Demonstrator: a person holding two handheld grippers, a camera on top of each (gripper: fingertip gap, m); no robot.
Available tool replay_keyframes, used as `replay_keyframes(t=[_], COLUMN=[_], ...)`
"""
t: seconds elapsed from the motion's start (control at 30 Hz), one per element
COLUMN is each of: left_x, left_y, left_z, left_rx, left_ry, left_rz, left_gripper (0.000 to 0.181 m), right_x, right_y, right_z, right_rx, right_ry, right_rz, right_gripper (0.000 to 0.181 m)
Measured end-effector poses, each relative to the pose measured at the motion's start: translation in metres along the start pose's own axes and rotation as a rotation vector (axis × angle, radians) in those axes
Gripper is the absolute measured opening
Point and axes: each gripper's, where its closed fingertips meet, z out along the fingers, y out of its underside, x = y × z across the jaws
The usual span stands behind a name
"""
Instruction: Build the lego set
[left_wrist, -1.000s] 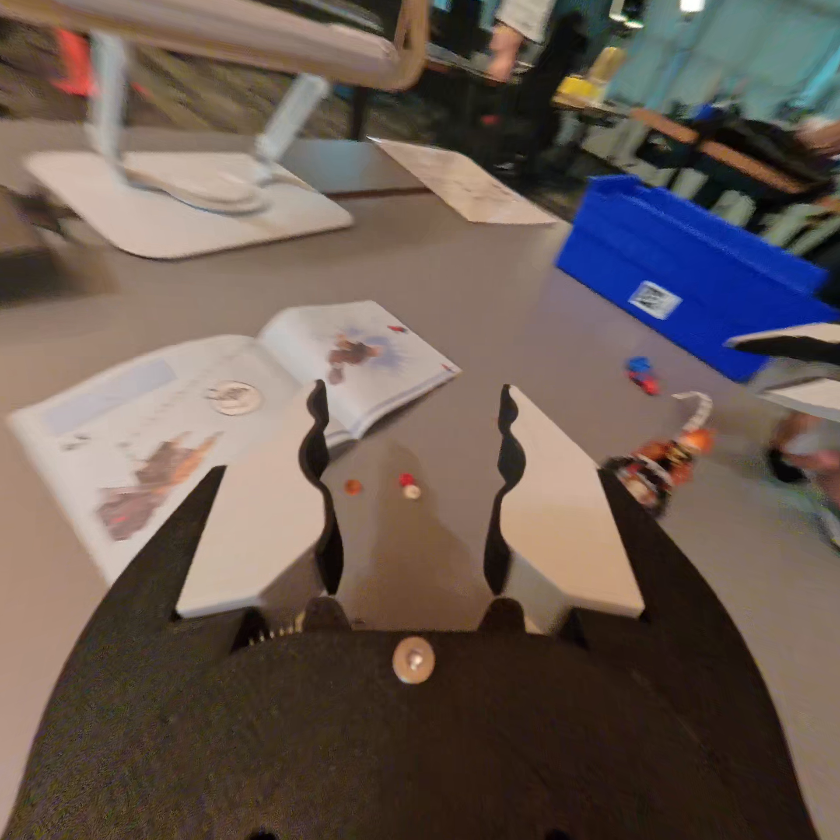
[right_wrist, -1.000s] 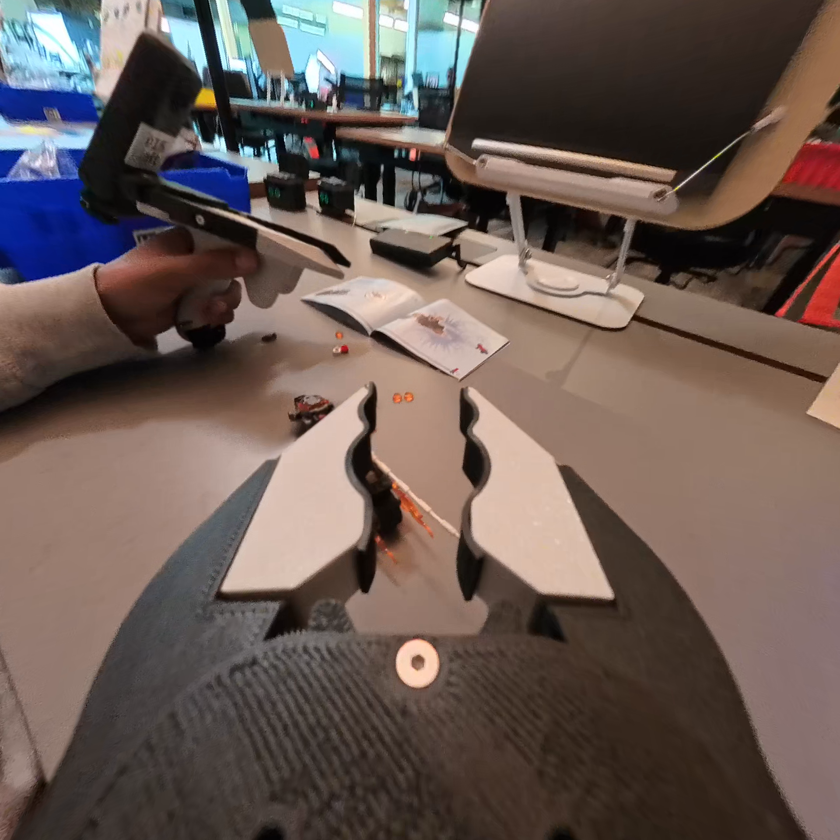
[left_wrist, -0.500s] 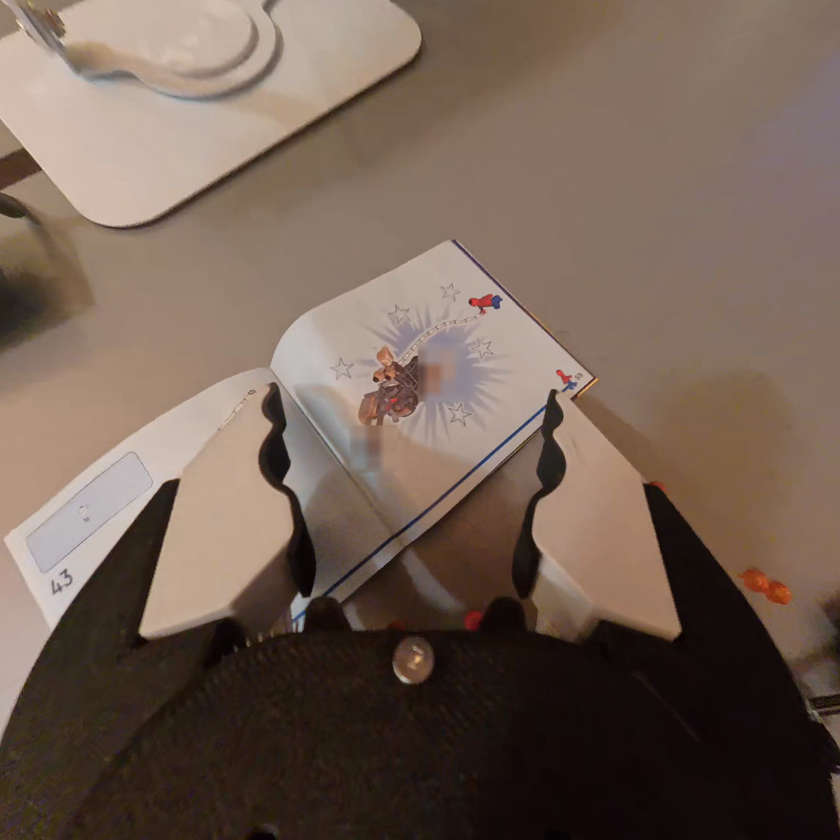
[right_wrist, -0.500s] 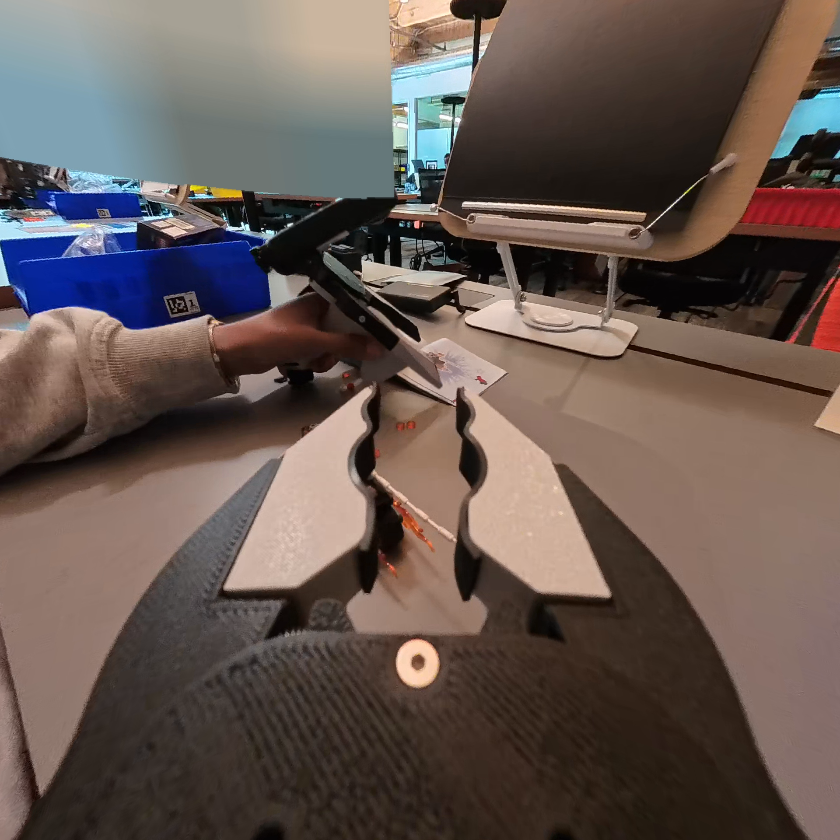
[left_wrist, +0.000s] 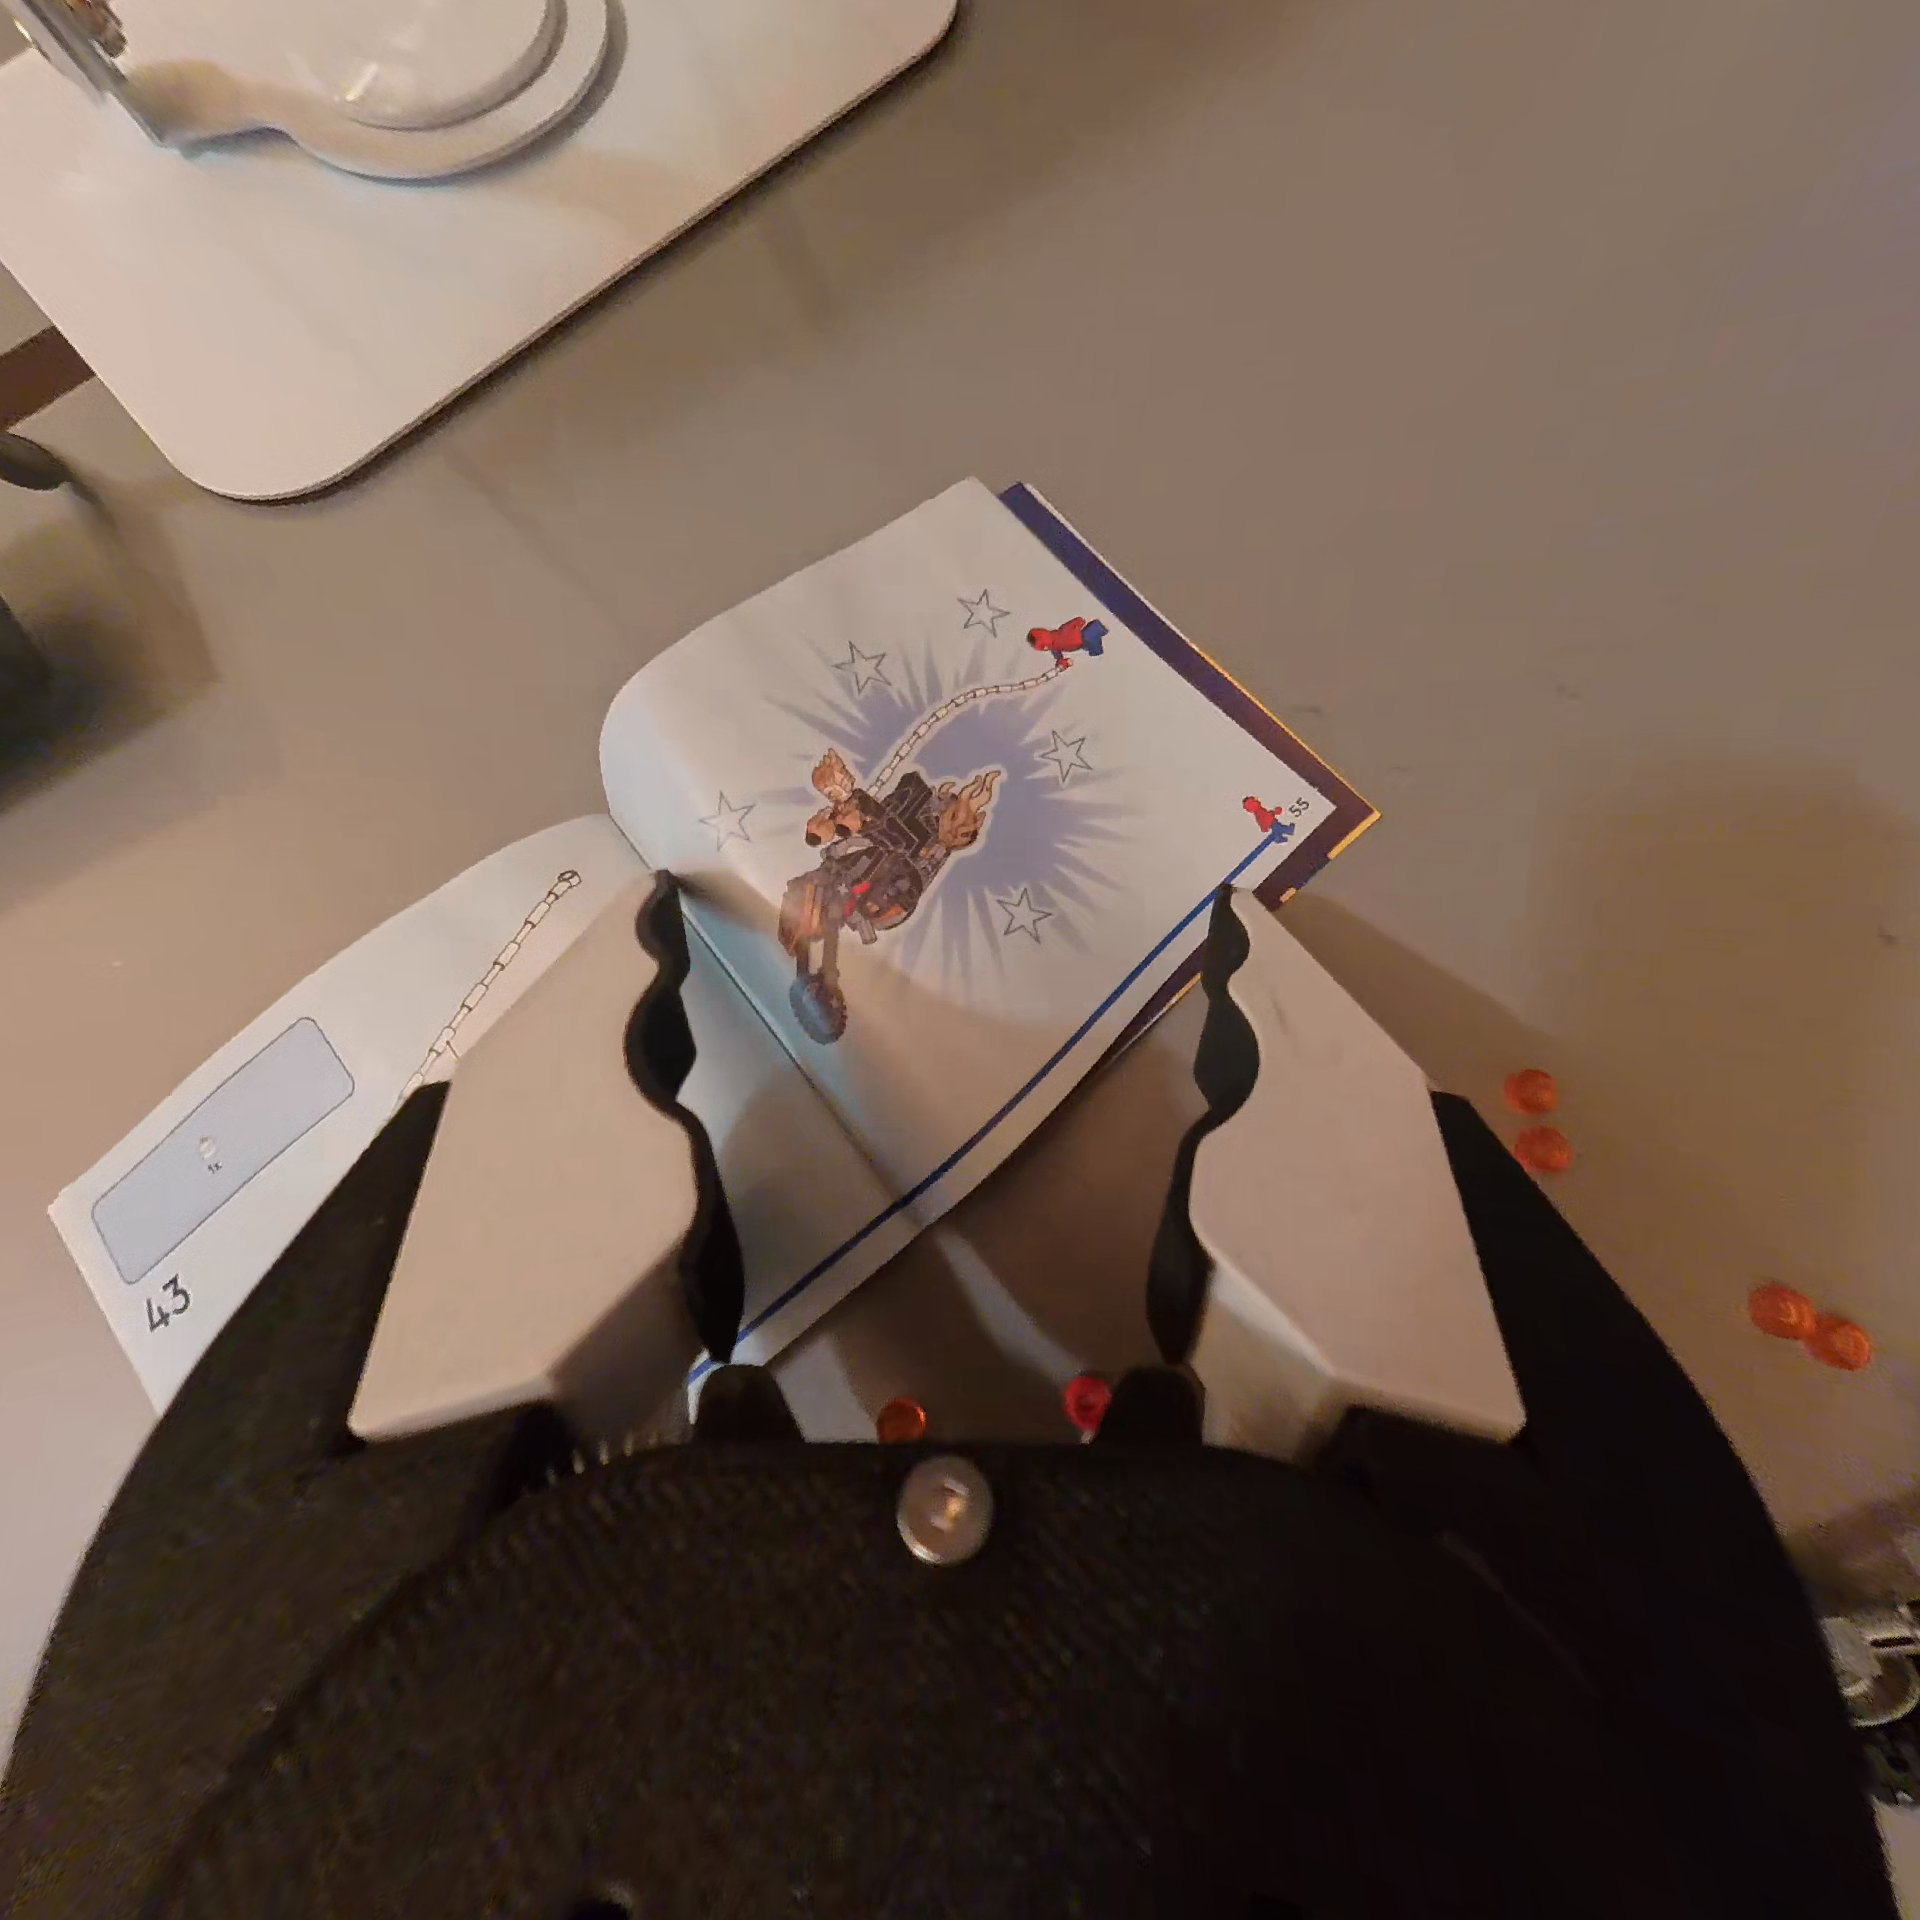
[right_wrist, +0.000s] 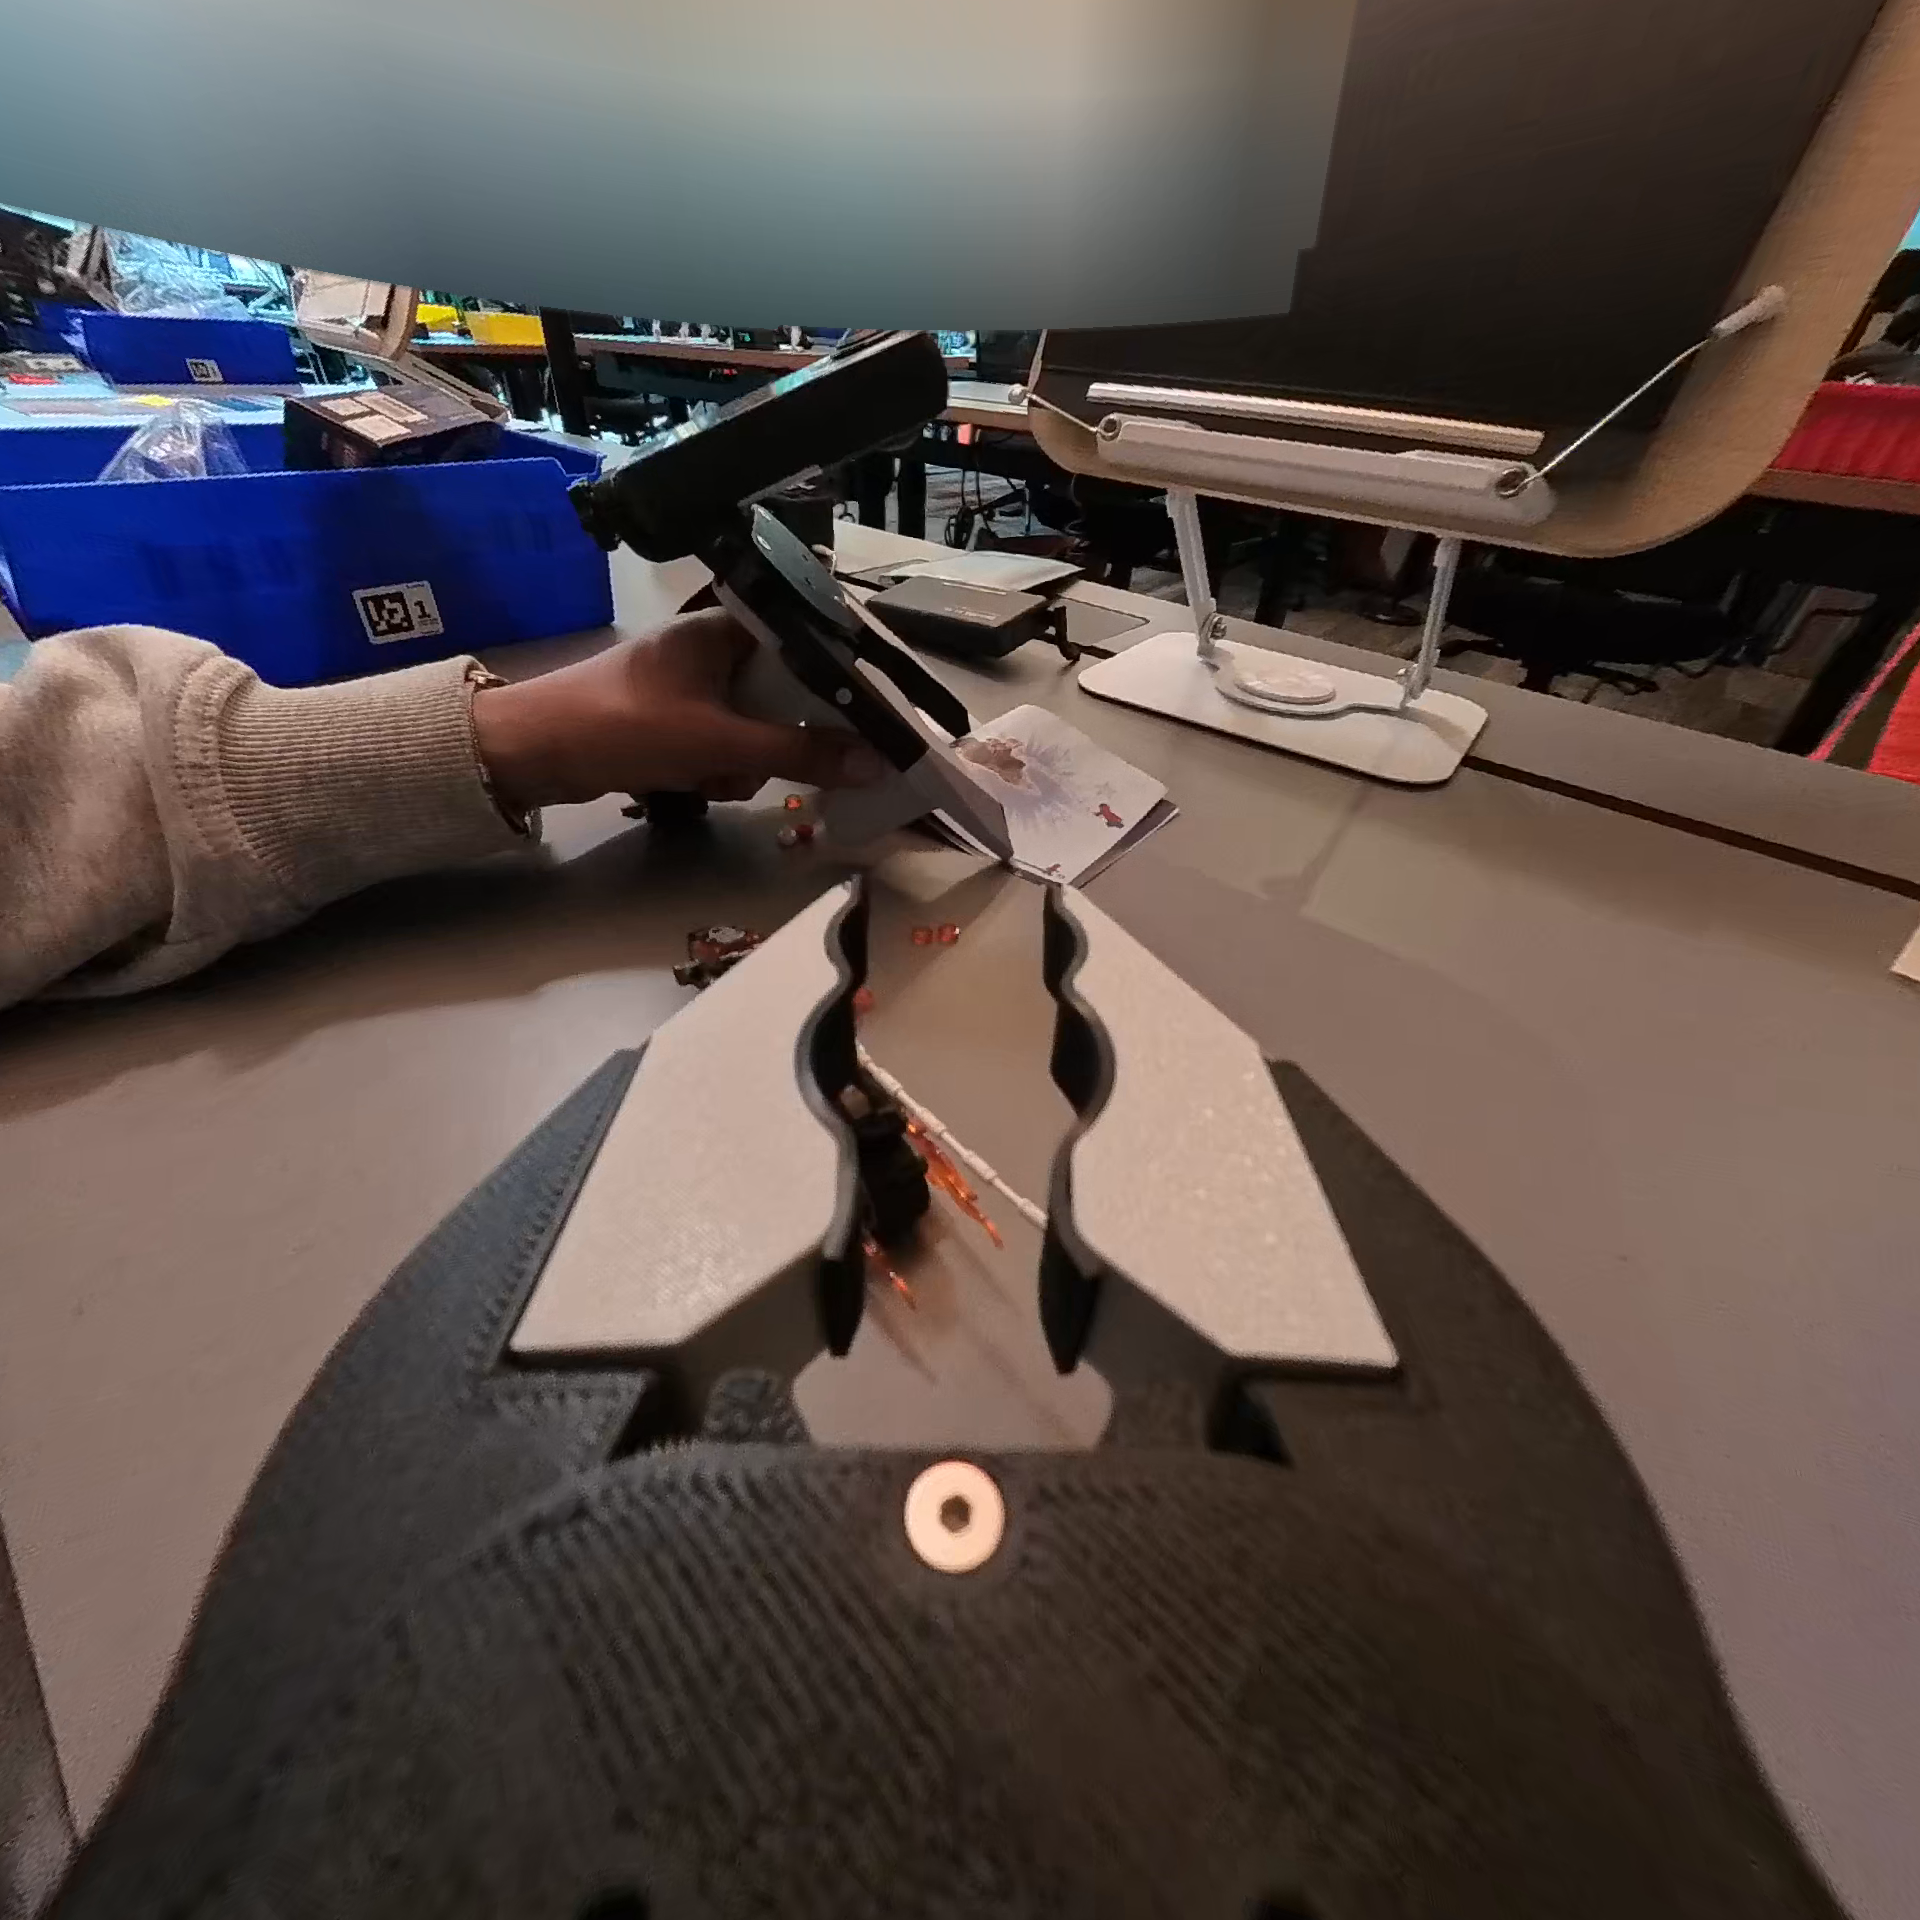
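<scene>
My left gripper (left_wrist: 940, 904) is open and empty, tilted down over the open instruction booklet (left_wrist: 935, 790), its fingertips just above the right page. It also shows in the right wrist view (right_wrist: 966, 821), held by a hand, tips at the booklet (right_wrist: 1081, 795). My right gripper (right_wrist: 951, 899) is open; a small black and orange lego build with a white chain (right_wrist: 904, 1174) lies on the table between its fingers, against the left one. Small orange and red round studs (left_wrist: 1813, 1340) lie by the booklet. Another small build (right_wrist: 717, 951) lies left of my right gripper.
A white stand base (left_wrist: 312, 239) sits beyond the booklet; it holds a large dark screen (right_wrist: 1455, 260). A blue bin (right_wrist: 301, 551) stands at the back left of the grey table (right_wrist: 1507, 1039). A sleeved arm (right_wrist: 208, 790) lies across the table's left side.
My left gripper swung from a level look across the table to a steep downward tilt over the booklet and came closer to its right page. My right gripper stayed in place, open.
</scene>
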Motion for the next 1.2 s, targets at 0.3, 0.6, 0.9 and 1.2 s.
replay_keyframes(t=[0.3,0.6,0.9,1.2], left_x=[0.002,0.006,0.008,0.008], left_y=[0.000,0.002,0.003,0.003], left_z=[0.000,-0.001,-0.001,-0.001], left_rx=[-0.001,-0.005,-0.008,-0.012], left_ry=[0.015,0.054,0.067,0.067], left_rz=[0.003,0.003,0.006,0.008], left_gripper=[0.099,0.100,0.100,0.102], right_x=[0.002,0.015,0.029,0.030], right_y=[-0.003,-0.006,0.004,0.010], right_z=[-0.003,-0.005,0.012,0.019], right_rx=[0.023,0.049,-0.033,-0.082], right_ry=[-0.002,0.019,0.049,0.071], right_rz=[0.020,0.076,0.086,0.040], right_gripper=[0.032,0.032,0.032,0.032])
